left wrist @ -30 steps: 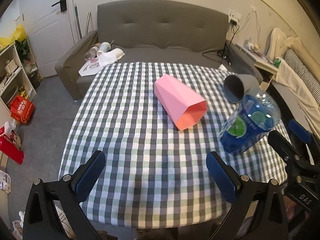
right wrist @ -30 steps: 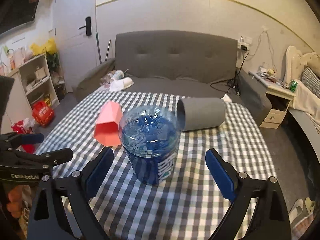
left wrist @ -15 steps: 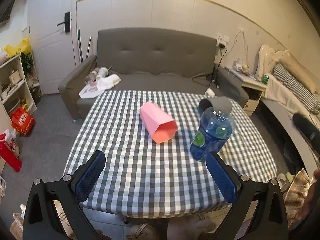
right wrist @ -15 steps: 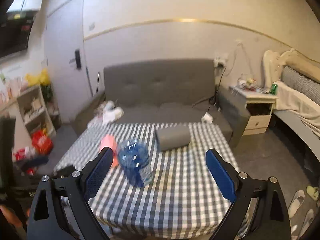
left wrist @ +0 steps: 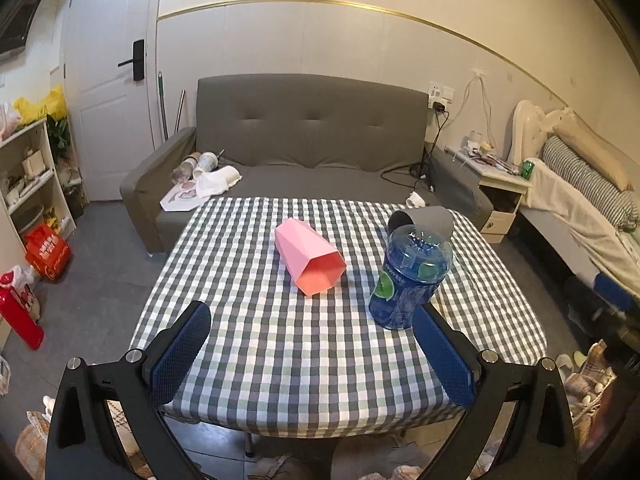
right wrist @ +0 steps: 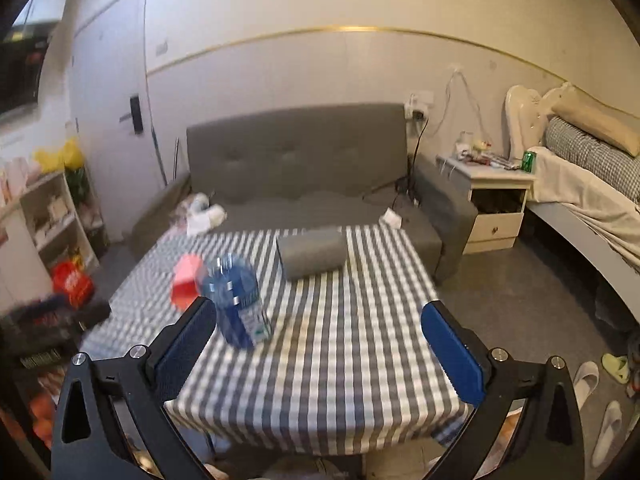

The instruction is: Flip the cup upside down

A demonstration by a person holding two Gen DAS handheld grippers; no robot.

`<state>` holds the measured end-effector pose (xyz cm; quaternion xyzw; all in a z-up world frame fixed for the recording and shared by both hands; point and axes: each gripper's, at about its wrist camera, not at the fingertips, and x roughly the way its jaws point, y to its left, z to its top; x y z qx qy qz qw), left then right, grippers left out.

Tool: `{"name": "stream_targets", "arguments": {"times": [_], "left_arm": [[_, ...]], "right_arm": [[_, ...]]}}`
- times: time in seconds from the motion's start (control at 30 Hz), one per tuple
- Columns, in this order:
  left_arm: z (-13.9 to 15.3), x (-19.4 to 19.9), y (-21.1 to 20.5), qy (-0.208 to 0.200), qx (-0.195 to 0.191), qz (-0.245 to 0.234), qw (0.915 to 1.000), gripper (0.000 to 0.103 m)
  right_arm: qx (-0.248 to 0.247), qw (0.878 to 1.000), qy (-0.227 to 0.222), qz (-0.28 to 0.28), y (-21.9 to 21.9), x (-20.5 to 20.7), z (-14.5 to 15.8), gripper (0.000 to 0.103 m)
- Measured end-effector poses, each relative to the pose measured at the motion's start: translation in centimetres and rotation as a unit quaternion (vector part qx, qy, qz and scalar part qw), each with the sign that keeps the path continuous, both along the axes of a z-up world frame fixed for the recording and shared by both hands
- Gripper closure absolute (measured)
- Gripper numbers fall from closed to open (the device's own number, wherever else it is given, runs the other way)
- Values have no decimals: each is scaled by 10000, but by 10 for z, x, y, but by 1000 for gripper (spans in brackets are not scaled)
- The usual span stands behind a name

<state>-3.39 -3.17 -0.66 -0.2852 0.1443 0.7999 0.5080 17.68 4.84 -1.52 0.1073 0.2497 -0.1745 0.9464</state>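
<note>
A blue translucent cup [left wrist: 410,276] stands upside down on the checked table [left wrist: 304,352], right of centre; it also shows in the right wrist view [right wrist: 238,300]. A pink faceted cup [left wrist: 310,260] lies on its side mid-table, mouth toward me, also in the right wrist view [right wrist: 185,280]. A grey cup [left wrist: 424,220] lies on its side behind the blue one, also in the right wrist view [right wrist: 312,252]. My left gripper [left wrist: 316,352] is open and empty, held back over the table's near edge. My right gripper [right wrist: 320,348] is open and empty, back from the table.
A grey sofa [left wrist: 304,148] stands behind the table. A shelf unit [left wrist: 28,184] and a red extinguisher [left wrist: 18,316] are at the left. A nightstand [left wrist: 496,188] and bed [left wrist: 580,200] are at the right. Slippers [right wrist: 600,392] lie on the floor.
Both grippers have pulled back and up from the table; the cups look smaller. The blue cup, close between the right fingers a second ago, stands alone.
</note>
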Motion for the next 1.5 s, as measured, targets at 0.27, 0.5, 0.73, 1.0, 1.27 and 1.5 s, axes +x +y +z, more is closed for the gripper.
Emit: {"name": "stream_targets", "arguments": {"times": [0.27, 0.5, 0.73, 1.0, 1.27, 1.5], "left_arm": [[-2, 4, 1, 50, -1, 25, 10000, 0], [-2, 2, -1, -1, 36, 41, 10000, 0], [-5, 6, -1, 13, -48, -73, 10000, 0], [-4, 8, -2, 48, 20, -34, 10000, 0], [-3, 7, -3, 81, 26, -37, 10000, 0], [-2, 7, -3, 80, 45, -39, 9999, 0]], "right_arm": [[-123, 9990, 324, 272, 17, 17, -26, 0], [-145, 9989, 377, 253, 20, 20, -27, 0], [-156, 9989, 370, 243, 20, 21, -27, 0], [-149, 9989, 405, 192, 16, 22, -26, 0], [-170, 9988, 426, 196, 16, 20, -28, 0], [-177, 9986, 448, 200, 16, 20, -29, 0]]}}
